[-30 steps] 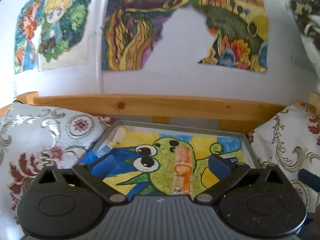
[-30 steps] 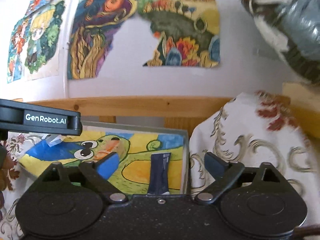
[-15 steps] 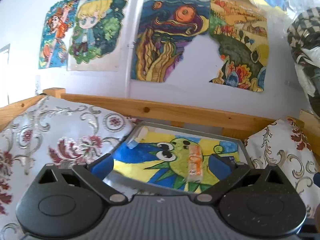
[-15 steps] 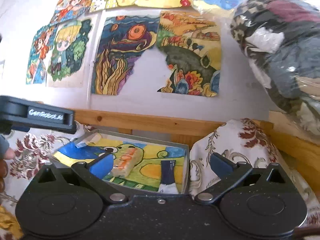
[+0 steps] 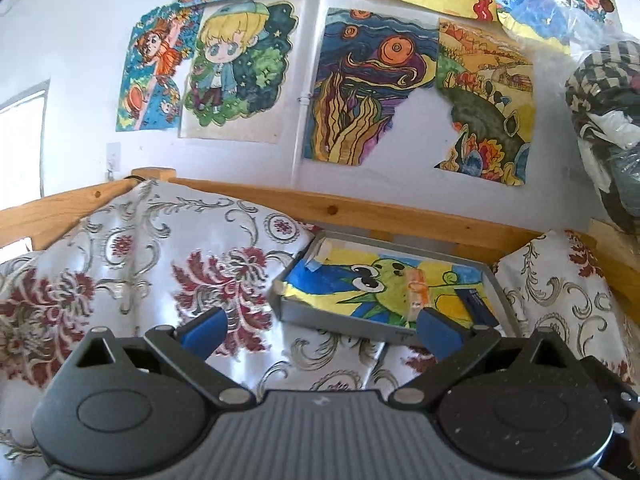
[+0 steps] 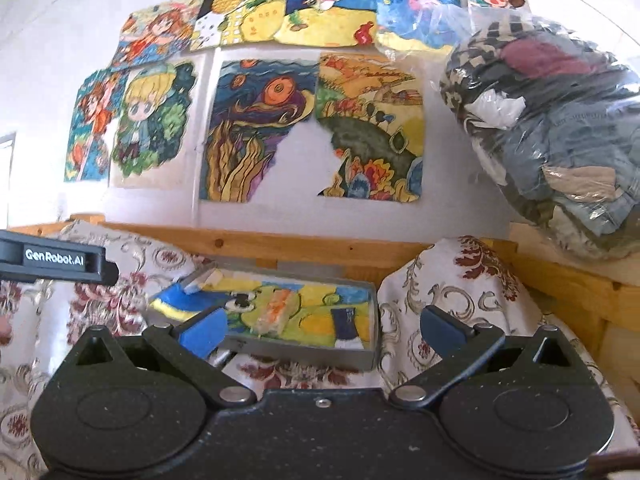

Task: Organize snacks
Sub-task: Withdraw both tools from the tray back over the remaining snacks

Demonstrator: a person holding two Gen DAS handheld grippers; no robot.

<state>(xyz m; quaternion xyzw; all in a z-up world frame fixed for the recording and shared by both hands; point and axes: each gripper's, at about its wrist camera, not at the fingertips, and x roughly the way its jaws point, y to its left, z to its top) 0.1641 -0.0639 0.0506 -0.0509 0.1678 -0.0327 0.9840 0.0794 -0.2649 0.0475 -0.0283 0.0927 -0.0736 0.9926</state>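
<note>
The left gripper (image 5: 320, 330) had its blue fingers (image 5: 202, 330) spread wide w/ nothing between them. The right gripper (image 6: 324, 326) was the same: fingers (image 6: 444, 330) wide apart, empty.

Both pointed at a flat grey tray (image 5: 332, 320) lying on a flowery cloth (image 5: 160, 264) over a bed w/ a wooden rail (image 5: 360, 212) behind it. The tray's inside had a bright drawing of a green creature w/ big eyes.

2 snacks lay in the tray. An orange & white snack pack (image 6: 276, 312) sat near the middle. A dark blue snack bar (image 6: 346, 322) sat to its right, close to the tray's right wall, not touching the orange one.

Kids' drawings (image 6: 256, 128) were stuck on the white wall. A clear bag of clothes (image 6: 560, 140) sat up on the right.
</note>
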